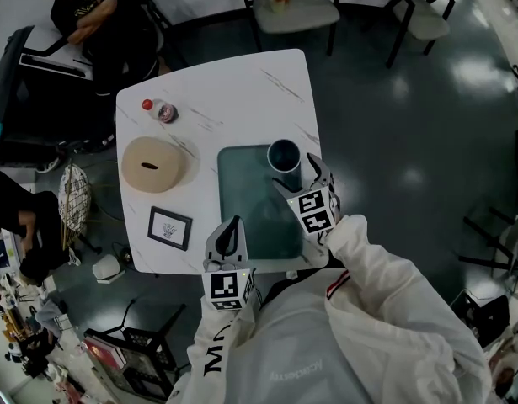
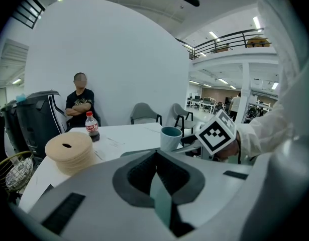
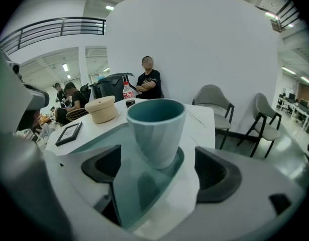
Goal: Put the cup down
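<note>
Cup: a teal, handle-less cup (image 1: 284, 154), tapering to a narrower foot, mouth up and seemingly empty.
Cup's place: upright on the dark green mat (image 1: 250, 209), at the mat's far right corner, base flat on it.
Right gripper: the right gripper (image 1: 299, 178) is at the mat's right edge, jaws spread wide. The cup stands between them with a gap on each side, so neither pad presses on it and it holds nothing.
Left gripper: the left gripper (image 1: 231, 230) hovers at the mat's near left corner, jaws drawn together on nothing.
Handling: the cup looks like glazed ceramic or hard plastic, so stiff and probably moderately light. The smooth wall may be slippery, and if ceramic it would chip when knocked.
Where to take hold: across the upper wall just under the rim, where it is widest. The taper means a low grip could let it slide.
Task state: the cup appears set down and released. What remains is backing the open jaws away from the mat without clipping the cup.
</note>
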The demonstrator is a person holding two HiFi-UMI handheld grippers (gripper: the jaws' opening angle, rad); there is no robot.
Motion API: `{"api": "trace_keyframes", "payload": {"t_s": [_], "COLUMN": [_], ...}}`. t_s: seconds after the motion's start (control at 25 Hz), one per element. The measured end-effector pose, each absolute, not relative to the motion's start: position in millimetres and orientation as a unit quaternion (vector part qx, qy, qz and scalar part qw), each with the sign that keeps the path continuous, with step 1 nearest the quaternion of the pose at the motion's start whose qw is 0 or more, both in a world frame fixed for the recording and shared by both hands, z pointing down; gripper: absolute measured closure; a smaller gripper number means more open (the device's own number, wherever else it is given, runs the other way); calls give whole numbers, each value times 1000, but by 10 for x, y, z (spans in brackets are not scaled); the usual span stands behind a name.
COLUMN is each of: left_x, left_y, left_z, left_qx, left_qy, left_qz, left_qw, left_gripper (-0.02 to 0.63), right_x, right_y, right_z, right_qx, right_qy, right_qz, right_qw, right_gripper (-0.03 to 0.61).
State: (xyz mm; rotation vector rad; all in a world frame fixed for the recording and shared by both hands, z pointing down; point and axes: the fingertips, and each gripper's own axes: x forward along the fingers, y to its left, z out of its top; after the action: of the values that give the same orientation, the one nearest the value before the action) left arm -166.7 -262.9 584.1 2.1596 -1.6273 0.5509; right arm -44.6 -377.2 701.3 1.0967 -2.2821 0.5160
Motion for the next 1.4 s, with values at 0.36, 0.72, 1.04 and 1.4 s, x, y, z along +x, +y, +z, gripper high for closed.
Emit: {"api": "trace_keyframes", "payload": {"t_s": [0.36, 0.72, 1.04, 1.4], "left_x": [-1591, -1526, -1503, -1454], "left_y": [-2417, -2118, -1743, -1351], "left_z": [5649, 5541, 5419, 5282], "left_qx": [775, 778, 777, 780], "left_qy": [-581, -584, -590, -592], "left_qz": [184, 171, 163, 154], "left_qw": [170, 157, 147, 130], "left_gripper": [603, 603, 603, 603], "right_x": [-326, -273, -236, -216], "right_y": [-3418, -3085, -2671, -2191], "right_z": [6860, 6664, 6509, 6297], "right_qx": [415, 413, 411, 415], "right_qy": [-847, -854, -859, -864], "right_qz": [184, 168, 165, 151], "right_qw": [275, 267, 257, 242], "right_gripper": [115, 116, 118, 150]}}
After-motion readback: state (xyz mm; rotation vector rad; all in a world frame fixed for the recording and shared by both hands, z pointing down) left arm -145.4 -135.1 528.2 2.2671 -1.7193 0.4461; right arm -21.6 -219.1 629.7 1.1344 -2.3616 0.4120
